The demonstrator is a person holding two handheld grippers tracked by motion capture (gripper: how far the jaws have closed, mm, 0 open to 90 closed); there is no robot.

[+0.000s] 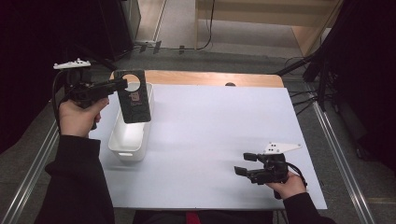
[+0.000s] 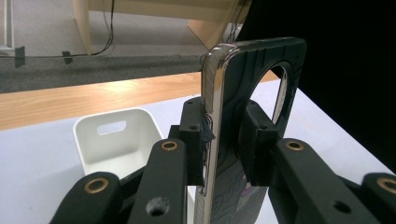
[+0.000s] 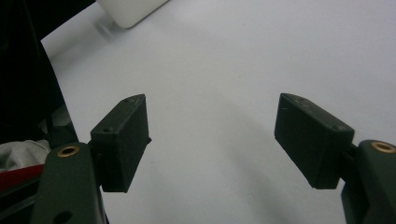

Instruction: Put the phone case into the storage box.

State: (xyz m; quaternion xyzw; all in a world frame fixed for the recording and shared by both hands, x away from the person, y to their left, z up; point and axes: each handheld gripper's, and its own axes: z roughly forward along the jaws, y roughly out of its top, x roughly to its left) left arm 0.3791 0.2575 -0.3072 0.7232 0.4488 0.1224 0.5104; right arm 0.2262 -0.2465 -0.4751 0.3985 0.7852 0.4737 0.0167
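My left gripper (image 1: 122,84) is shut on a black phone case (image 1: 133,96) with a large round camera hole, holding it upright by its top edge above the white bin (image 1: 129,137). In the left gripper view the phone case (image 2: 243,107) stands edge-on between the two pads, its clear rim toward me, and my left gripper (image 2: 226,135) clamps it just below the hole. My right gripper (image 1: 246,164) rests low over the white table near the front right, open, with nothing between its fingers. The right gripper view shows my right gripper (image 3: 212,135) spread wide over bare white tabletop.
The white bin (image 2: 112,140) is a rectangular tub with a handle slot, standing on the left of the white table (image 1: 219,130). A wooden strip (image 1: 210,78) edges the table's far side. Metal rails run along both sides, and dark curtains and cables lie beyond.
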